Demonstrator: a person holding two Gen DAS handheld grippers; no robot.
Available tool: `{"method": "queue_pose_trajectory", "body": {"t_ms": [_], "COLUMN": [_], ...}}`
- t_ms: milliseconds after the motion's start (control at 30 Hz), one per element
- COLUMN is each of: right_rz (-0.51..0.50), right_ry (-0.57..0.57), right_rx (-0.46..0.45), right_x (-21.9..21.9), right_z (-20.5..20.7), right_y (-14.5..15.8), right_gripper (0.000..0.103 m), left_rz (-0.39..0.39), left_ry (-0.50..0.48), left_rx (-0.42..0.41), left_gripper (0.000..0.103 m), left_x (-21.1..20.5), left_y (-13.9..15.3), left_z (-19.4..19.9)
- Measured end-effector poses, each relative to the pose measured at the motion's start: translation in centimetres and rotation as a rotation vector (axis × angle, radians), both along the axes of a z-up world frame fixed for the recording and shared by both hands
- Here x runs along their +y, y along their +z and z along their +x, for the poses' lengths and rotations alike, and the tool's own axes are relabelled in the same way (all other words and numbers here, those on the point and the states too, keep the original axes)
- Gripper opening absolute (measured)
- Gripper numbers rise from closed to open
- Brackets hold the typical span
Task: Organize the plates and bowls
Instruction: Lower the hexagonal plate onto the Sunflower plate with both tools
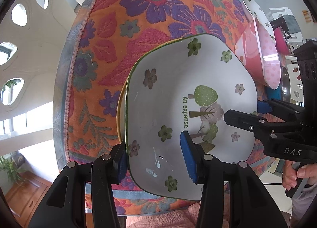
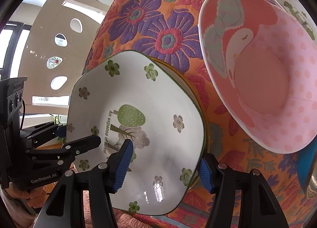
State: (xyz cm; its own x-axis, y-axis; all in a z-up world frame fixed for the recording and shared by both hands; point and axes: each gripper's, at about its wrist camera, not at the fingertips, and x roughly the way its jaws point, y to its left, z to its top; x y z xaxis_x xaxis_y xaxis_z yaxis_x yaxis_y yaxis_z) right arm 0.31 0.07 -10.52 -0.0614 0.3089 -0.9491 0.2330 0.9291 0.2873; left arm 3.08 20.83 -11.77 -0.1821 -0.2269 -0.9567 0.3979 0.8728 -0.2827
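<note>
A white squarish plate (image 1: 178,93) (image 2: 158,113) with a green rim, flowers and trees lies on a yellow-rimmed plate (image 1: 121,109) (image 2: 183,78). Only an edge of the yellow-rimmed plate shows. My left gripper (image 1: 154,161) (image 2: 79,134) straddles one side of the white plate, one blue pad outside the rim and one on the inner wall, shut on it. My right gripper (image 2: 164,168) (image 1: 245,112) grips the opposite side the same way. A pink bowl (image 2: 257,81) (image 1: 263,59) with a bird picture stands just beyond.
A floral orange tablecloth (image 1: 158,10) covers the table; its edge runs close along the plates' left side. Another white flowered plate (image 1: 255,10) (image 2: 287,0) sits behind the pink bowl. A blue dish (image 2: 307,160) holding a metal bowl (image 2: 314,184) is at the right. A person's hand (image 1: 297,174) holds the right gripper.
</note>
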Motion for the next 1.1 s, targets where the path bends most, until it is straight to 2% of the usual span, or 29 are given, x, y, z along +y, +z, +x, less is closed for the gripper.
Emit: {"method": "queue_pose_trajectory", "body": {"t_ms": [500, 1100], "right_rz": [-0.004, 0.019], "right_ry": [-0.023, -0.048], "right_rx": [0.049, 0.065], "right_x": [-0.2, -0.3], "right_z": [-0.2, 0.0], "right_y": [0.1, -0.2], "right_gripper": [0.06, 0.06], "left_rz": [0.037, 0.086], "left_ry": [0.006, 0.004], "left_rx": [0.027, 0.044], "left_gripper": [0.044, 0.044], "left_x": [-1.1, -1.4], "left_y": [-0.4, -0.5], "left_z": [0.7, 1.1]}}
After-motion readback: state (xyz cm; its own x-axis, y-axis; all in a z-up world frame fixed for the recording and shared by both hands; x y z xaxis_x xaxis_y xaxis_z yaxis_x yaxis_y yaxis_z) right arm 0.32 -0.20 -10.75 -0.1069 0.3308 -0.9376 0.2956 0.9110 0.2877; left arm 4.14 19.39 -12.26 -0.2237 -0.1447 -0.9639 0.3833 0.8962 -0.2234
